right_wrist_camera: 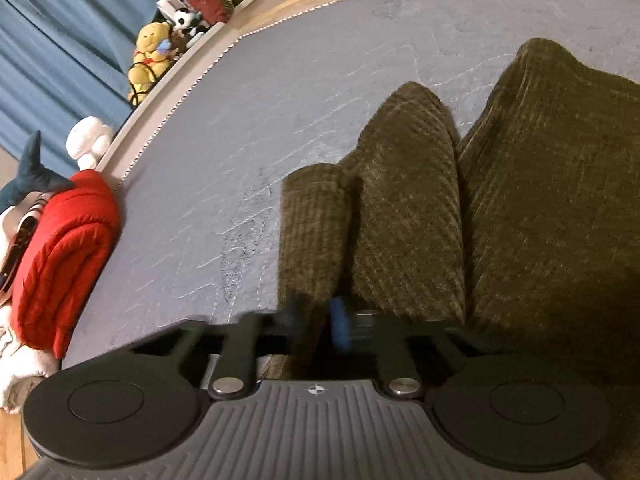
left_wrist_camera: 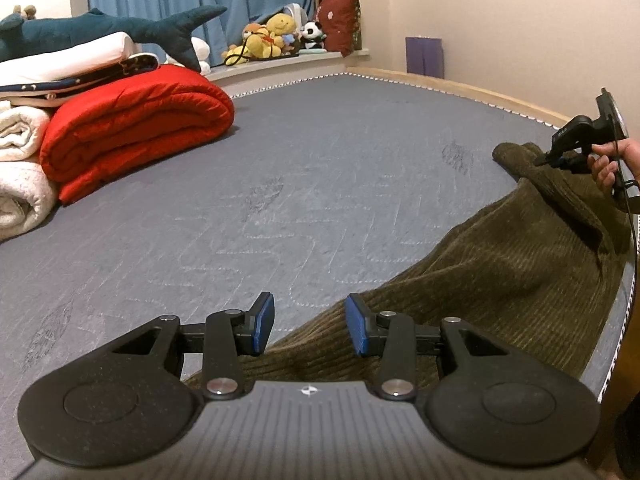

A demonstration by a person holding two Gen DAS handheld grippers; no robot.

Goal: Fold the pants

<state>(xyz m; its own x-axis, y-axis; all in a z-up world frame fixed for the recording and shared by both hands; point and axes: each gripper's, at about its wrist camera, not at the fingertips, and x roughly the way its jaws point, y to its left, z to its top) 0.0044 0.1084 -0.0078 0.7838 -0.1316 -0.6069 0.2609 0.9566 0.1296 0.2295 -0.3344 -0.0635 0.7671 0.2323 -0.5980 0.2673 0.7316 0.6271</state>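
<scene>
Olive-brown corduroy pants (left_wrist_camera: 500, 272) lie on the grey mattress (left_wrist_camera: 280, 180), running from the near centre to the far right. My left gripper (left_wrist_camera: 310, 326) stands open just above the pants' near edge; its blue pads touch nothing, and cloth lies under the right finger. At the far right a hand holds my right gripper (left_wrist_camera: 546, 160) at the pants' far end. In the right wrist view the pants (right_wrist_camera: 540, 200) lie bunched in lengthwise folds. There my right gripper (right_wrist_camera: 316, 324) is blurred, with its blue pads shut on a fold of the cloth.
A folded red quilt (left_wrist_camera: 136, 128), rolled white blankets (left_wrist_camera: 20, 184) and a shark plush (left_wrist_camera: 100, 28) are stacked at the left. Stuffed toys (left_wrist_camera: 272, 38) sit on the window ledge. The mattress edge (left_wrist_camera: 624, 300) runs close by on the right, along the wooden bed frame (left_wrist_camera: 480, 92).
</scene>
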